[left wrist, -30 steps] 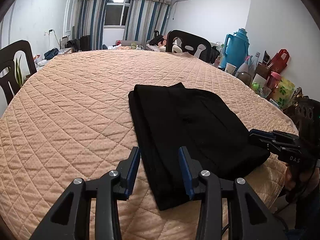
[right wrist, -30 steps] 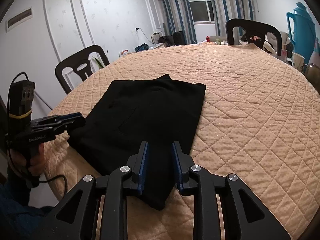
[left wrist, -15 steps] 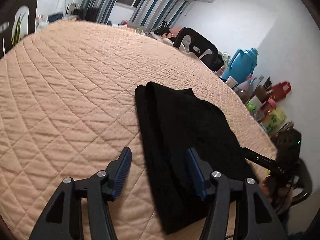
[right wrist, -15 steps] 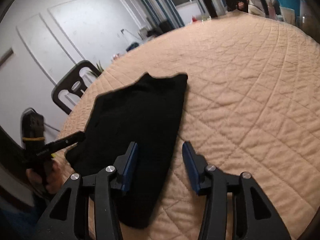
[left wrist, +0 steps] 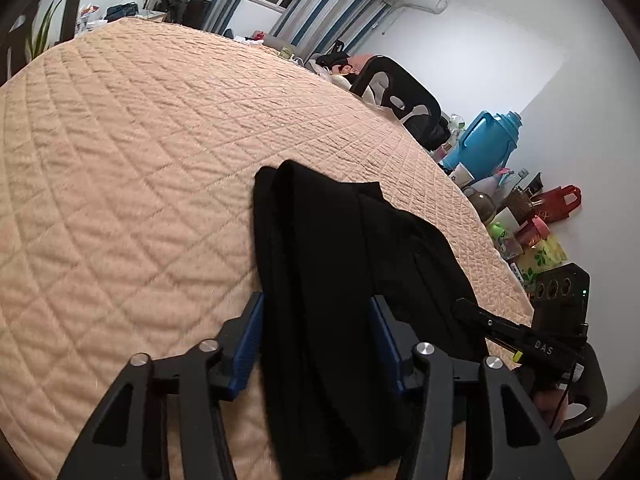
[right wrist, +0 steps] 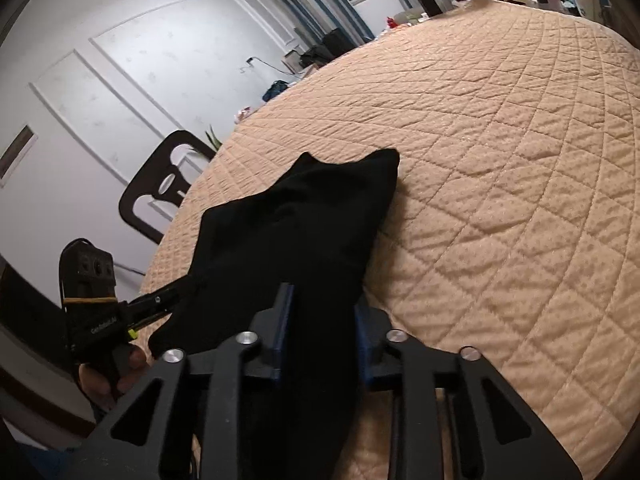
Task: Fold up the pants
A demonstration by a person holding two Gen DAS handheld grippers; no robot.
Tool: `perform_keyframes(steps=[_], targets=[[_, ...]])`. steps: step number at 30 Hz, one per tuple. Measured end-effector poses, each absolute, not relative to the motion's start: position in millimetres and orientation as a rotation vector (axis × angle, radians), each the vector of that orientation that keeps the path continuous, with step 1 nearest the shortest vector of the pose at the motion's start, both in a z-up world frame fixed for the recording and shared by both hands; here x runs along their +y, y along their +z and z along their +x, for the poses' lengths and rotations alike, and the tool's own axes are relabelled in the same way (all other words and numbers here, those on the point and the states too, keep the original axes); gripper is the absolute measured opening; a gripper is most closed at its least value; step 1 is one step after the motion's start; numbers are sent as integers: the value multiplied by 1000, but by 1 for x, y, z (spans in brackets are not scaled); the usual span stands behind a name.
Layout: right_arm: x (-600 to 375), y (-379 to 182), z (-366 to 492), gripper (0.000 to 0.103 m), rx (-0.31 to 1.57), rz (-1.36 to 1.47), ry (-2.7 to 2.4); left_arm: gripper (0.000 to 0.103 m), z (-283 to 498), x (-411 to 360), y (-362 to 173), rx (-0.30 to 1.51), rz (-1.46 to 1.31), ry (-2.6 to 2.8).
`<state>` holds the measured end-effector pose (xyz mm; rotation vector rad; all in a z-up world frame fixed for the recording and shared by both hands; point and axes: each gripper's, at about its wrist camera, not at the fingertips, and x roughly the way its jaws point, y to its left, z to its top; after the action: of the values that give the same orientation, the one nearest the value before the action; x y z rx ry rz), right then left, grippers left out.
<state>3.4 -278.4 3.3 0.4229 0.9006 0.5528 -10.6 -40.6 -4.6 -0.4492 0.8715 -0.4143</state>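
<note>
The black pants (left wrist: pixel 332 256) lie folded lengthwise on the quilted peach tabletop (left wrist: pixel 120 152). My left gripper (left wrist: pixel 316 344) is open, its blue pads either side of the near left edge of the pants, and the cloth fills the gap. My right gripper (right wrist: pixel 322 340) is open too, straddling the near right edge of the pants (right wrist: pixel 304 220). Each gripper shows in the other's view, the right one low at the right in the left wrist view (left wrist: pixel 472 312), the left one low at the left in the right wrist view (right wrist: pixel 160 300).
Dark chairs stand round the table (left wrist: pixel 396 92) (right wrist: pixel 160 184). A blue thermos jug (left wrist: pixel 488 140), cups, bottles and a red bag (left wrist: pixel 556 204) crowd the right side beyond the table edge. The quilted top stretches far beyond the pants.
Both grippers have opened wider and moved forward and down onto the near end of the pants, so the cloth now lies between the fingers of each.
</note>
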Motion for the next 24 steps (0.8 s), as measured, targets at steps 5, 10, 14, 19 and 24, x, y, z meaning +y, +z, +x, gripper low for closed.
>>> perform_keyframes(steps=[5,10,14,19,24], targets=[[-276,4,6,19,890,412,560,35,-1,-42,-2,894,-442,-409],[-273,21,4,16,848,399,581,25,-5,-41,11,855,-439,-432],[-262,41,8,15,812,381,625,24,0,-38,25,827,-416,-427],[-235,68,27,15,766,334,680,23,20,-21,55,764,-373,-395],[-204,77,75,15,757,326,723,23,59,2,69,749,-331,-343]])
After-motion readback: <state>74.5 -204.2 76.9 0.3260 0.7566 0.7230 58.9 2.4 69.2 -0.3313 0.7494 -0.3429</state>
